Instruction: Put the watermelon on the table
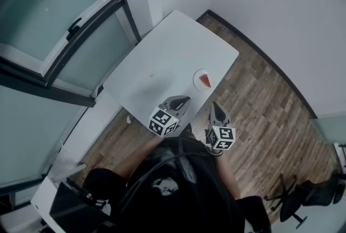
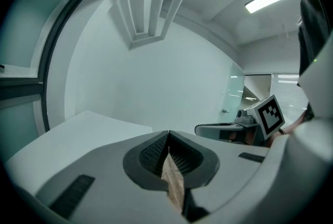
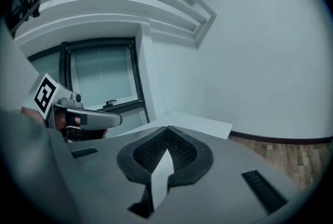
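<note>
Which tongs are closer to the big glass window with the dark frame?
Left. The left tongs are between the dark-framed glass window and the right tongs, so the right tongs are farther away.

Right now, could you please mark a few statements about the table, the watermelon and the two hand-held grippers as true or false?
1. The watermelon lies on a plate on the table. True.
2. The right hand-held gripper holds the watermelon. False: its jaws are together on nothing, and the slice is on the plate.
3. The left hand-held gripper is shut and empty. True.
4. The plate sits at the table's corner by the window. False: it sits at the table's edge nearest the right hand-held gripper.
</note>
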The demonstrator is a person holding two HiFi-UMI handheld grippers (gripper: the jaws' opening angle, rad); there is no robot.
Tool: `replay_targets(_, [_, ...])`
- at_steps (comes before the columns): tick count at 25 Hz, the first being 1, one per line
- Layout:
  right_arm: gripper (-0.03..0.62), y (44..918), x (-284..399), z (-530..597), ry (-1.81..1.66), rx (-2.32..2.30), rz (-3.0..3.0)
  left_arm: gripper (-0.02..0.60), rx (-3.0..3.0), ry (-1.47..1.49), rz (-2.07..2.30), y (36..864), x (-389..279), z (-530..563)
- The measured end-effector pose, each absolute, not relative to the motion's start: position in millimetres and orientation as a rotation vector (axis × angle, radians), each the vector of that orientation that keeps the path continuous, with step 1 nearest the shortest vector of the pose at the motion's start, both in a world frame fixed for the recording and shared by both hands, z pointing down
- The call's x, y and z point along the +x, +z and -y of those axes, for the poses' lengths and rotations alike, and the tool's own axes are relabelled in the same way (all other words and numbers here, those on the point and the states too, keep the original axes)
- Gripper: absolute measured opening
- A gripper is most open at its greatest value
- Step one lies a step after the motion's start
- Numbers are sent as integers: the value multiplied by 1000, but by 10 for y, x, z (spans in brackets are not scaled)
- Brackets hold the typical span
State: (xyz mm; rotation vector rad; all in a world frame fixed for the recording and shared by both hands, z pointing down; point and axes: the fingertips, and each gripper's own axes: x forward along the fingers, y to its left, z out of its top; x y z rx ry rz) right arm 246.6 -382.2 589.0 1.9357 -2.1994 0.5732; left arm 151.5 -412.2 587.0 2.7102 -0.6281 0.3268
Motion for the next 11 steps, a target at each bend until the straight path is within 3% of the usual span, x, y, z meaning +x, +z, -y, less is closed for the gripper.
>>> replay_targets(11, [12, 5959, 2421, 3800, 547, 1886, 2225, 6, 2680, 318, 658, 5919, 1456, 4138])
